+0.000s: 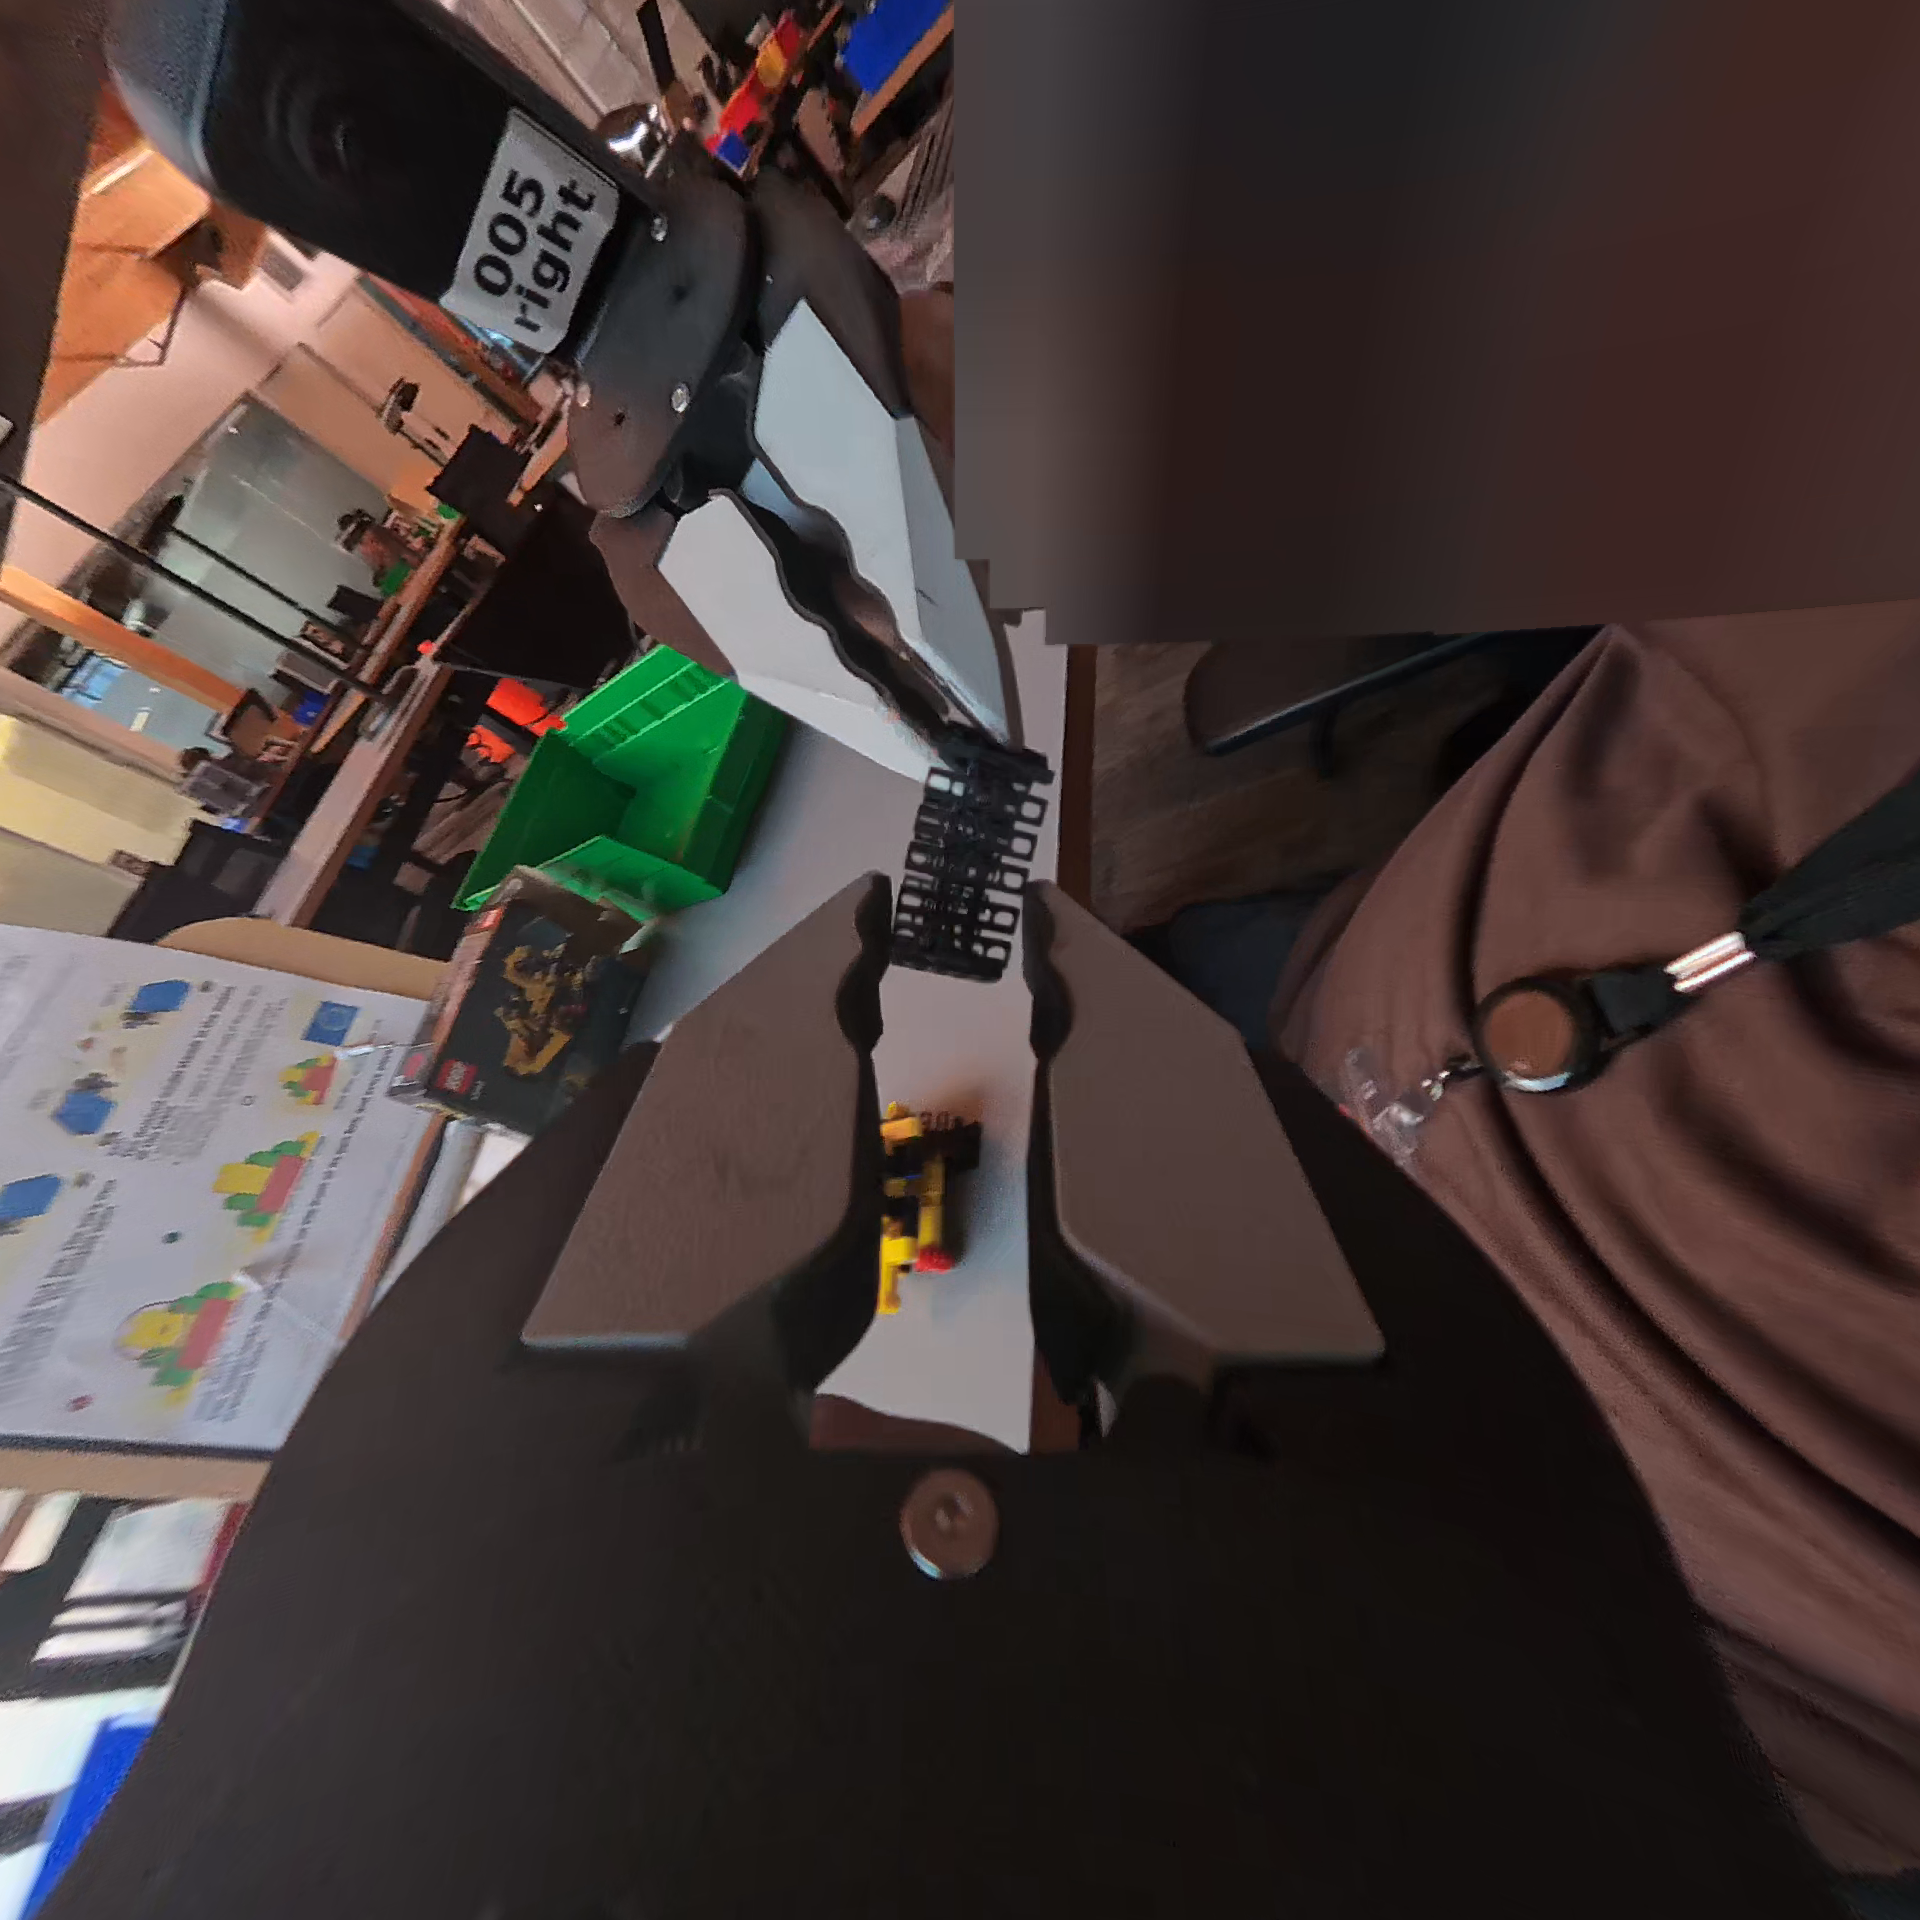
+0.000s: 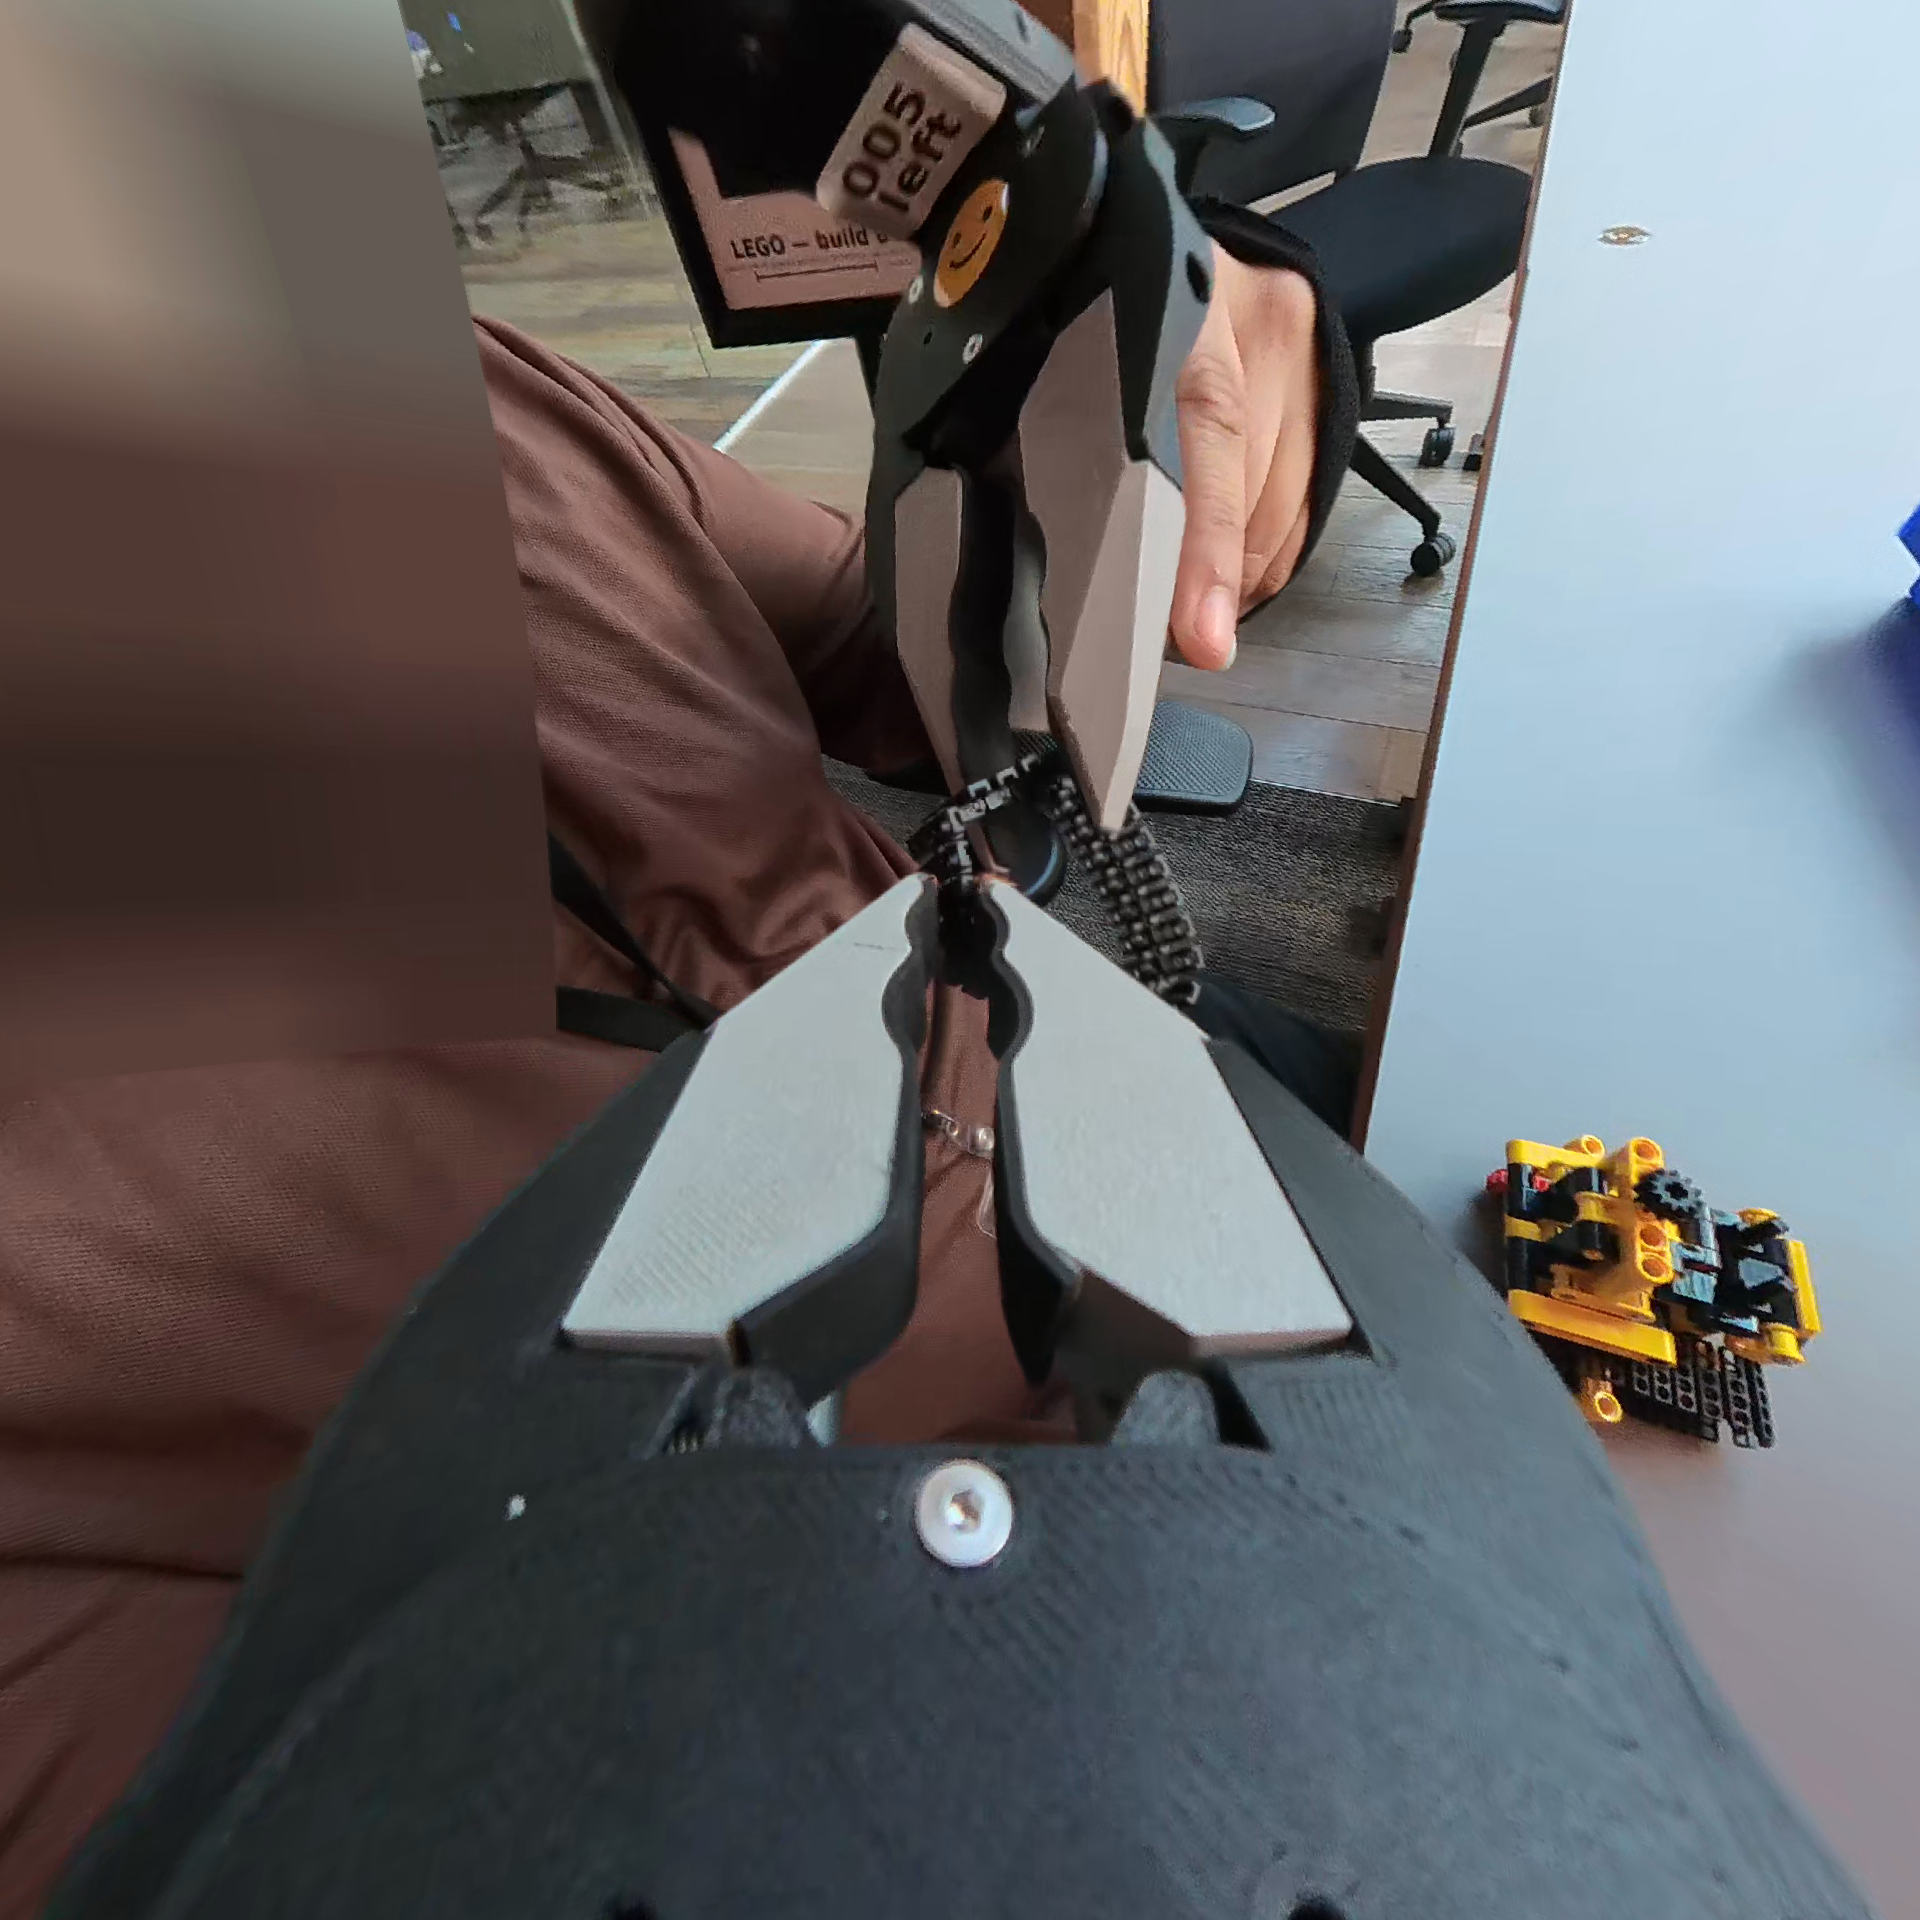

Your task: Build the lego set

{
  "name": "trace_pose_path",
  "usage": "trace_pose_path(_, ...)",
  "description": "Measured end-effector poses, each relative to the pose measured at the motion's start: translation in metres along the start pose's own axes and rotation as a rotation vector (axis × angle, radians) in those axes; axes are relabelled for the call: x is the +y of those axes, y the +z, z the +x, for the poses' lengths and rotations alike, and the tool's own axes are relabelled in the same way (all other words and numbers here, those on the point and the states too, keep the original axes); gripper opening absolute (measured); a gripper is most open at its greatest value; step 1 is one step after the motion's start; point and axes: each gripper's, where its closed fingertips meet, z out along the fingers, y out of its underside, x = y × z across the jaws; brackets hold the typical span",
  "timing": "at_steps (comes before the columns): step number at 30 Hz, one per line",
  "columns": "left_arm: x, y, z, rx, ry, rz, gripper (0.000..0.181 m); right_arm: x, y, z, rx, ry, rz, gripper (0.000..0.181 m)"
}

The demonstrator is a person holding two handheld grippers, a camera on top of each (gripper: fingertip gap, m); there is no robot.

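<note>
Two grippers are showing: the left gripper (image 1: 951, 925) and the right gripper (image 2: 961, 899). One black track chain (image 1: 971, 862) is hanging between them. One yellow lego vehicle (image 2: 1652, 1278) is sitting on the table, with one green bin (image 1: 644, 790) and one lego box (image 1: 530, 1008) lying farther off.

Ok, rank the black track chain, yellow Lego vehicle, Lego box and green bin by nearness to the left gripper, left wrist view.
1. Black track chain, between the left gripper fingertips.
2. Yellow Lego vehicle, on the table past the fingers.
3. Lego box, off to the left.
4. Green bin, beyond the box.
</note>
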Motion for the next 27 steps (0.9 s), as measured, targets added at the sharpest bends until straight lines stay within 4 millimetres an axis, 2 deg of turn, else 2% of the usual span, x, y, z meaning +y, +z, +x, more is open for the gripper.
trace_pose_path(7, -0.005, -0.008, 0.007, 0.128, -0.133, 0.082, 0.024, 0.007, 0.004, 0.009, 0.076, -0.02, -0.055, 0.003)
trace_pose_path(12, 0.001, -0.006, 0.009, 0.164, -0.183, 0.069, 0.023, 0.007, 0.004, 0.011, 0.089, -0.023, -0.061, 0.003)
trace_pose_path(18, 0.006, -0.008, 0.02, 0.264, -0.223, 0.067, 0.027, 0.013, 0.007, 0.014, 0.102, -0.018, -0.094, 0.002)
trace_pose_path(23, 0.01, -0.003, 0.017, 0.293, -0.339, 0.044, 0.021, 0.015, 0.007, 0.015, 0.13, -0.029, -0.115, 0.002)
trace_pose_path(27, 0.01, -0.003, 0.021, 0.312, -0.345, 0.05, 0.022, 0.015, 0.006, 0.013, 0.142, -0.039, -0.126, 0.003)
